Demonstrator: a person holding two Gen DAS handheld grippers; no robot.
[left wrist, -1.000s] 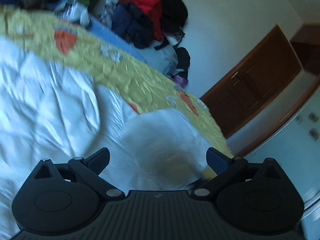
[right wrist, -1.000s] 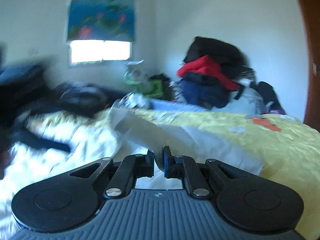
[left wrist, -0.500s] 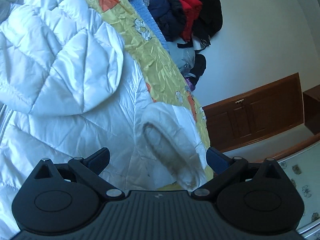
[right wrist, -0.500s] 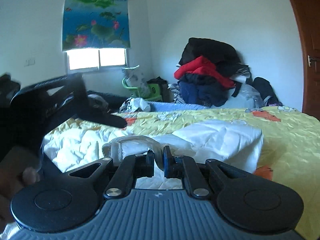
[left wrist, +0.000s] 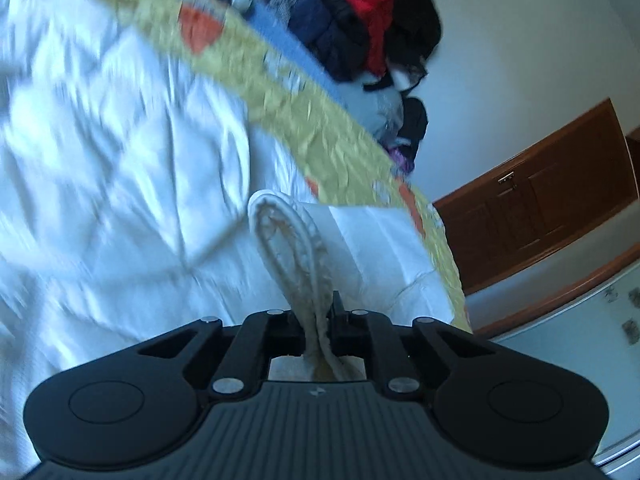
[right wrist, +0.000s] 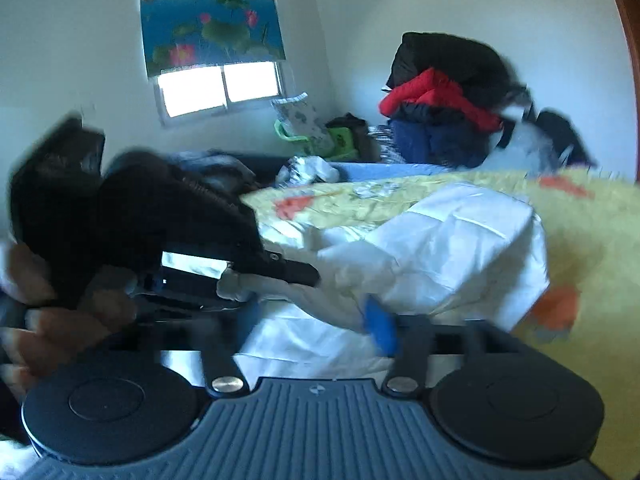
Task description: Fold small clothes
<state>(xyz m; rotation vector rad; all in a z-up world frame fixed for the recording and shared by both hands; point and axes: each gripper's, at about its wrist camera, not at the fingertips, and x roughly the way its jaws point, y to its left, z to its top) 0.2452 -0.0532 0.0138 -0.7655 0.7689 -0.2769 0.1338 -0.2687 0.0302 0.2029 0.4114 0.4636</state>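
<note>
I am seeing a white quilted jacket [left wrist: 120, 152], its cuff [left wrist: 288, 240] showing a cream, yellowish lining. The bedspread [left wrist: 320, 136] under it is showing yellow with orange patches and small pale flower prints. My left hand-held gripper [left wrist: 318, 320] is looking black, and the right hand-held gripper [right wrist: 316, 328] is showing black with a blue pad on one finger [right wrist: 380, 328]. The clothes pile [right wrist: 444, 100] is showing black, red and navy. The window blind [right wrist: 212, 16] is showing blue with green lily pads and pink flowers. The door [left wrist: 540, 204] is looking reddish brown.

hand-held gripper [left wrist: 318, 320] clamping jacket cuff [left wrist: 288, 240]
</note>
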